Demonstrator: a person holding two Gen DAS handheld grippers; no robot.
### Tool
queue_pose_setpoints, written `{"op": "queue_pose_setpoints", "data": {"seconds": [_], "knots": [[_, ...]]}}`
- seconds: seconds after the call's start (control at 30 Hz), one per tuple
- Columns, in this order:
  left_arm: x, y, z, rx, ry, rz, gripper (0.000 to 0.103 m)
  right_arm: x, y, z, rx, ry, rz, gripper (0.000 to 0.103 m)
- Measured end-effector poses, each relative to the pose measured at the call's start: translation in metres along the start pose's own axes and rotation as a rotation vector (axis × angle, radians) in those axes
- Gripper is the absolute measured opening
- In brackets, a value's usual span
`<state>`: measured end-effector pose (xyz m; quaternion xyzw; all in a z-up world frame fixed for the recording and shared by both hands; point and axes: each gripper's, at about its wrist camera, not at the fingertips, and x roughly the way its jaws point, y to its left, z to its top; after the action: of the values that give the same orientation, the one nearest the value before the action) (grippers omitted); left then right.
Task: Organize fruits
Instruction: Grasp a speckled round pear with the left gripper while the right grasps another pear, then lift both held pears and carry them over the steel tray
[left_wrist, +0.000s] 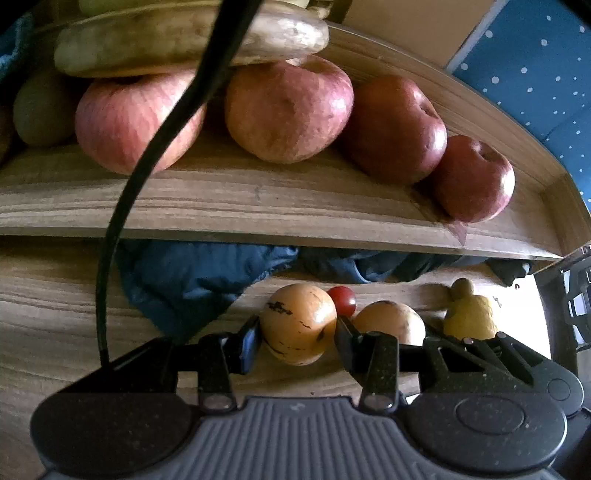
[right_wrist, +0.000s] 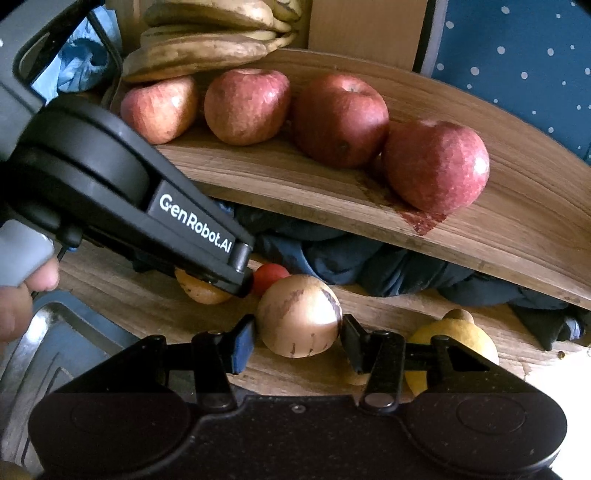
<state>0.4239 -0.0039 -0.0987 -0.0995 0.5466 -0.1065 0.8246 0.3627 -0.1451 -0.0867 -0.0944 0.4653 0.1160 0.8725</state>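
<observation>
The left claw (left_wrist: 298, 334) is closed on a tan round fruit (left_wrist: 298, 323) marked with dark streaks, one pad pressed to each side of it, low over the wood-grain desk (left_wrist: 48, 295). Just to the right of that fruit lies a second tan fruit (left_wrist: 388, 322), and a small red fruit (left_wrist: 341, 300) sits behind the two, touching or nearly touching both. Farther right is a lumpy yellow fruit (left_wrist: 471, 314).

The right claw (right_wrist: 297, 332) likewise grips a tan round fruit (right_wrist: 298, 315) between its pads, on the same lower surface. The left claw's black body crosses the right wrist view from the upper left, with a thumb (right_wrist: 40, 275) of the person's hand beside its grey handle.

Behind the fruits, crumpled dark blue cloth (left_wrist: 192, 280) fills the gap under a raised wooden shelf (left_wrist: 258, 199). On that shelf four red apples (right_wrist: 340, 118) stand in a row, each touching its neighbour, with browned bananas (right_wrist: 207, 51) stacked over the leftmost apples. A blue fabric with white dots (right_wrist: 517, 55) shows at the upper right.
</observation>
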Motion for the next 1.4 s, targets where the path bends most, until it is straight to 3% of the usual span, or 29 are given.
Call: {"op": "queue_pose_setpoints", "data": {"seconds": [0.97, 1.4], "knots": [[0.003, 0.004, -0.005, -0.011, 0.003, 0.011, 0.047, 0.031, -0.012, 0.004, 0.048, 0.015, 0.03, 0.052], [-0.016, -0.007, -0.016, 0.01, -0.025, 0.009, 0.047, -0.006, -0.008, -0.014, 0.068, -0.035, 0.044, 0.052]]}}
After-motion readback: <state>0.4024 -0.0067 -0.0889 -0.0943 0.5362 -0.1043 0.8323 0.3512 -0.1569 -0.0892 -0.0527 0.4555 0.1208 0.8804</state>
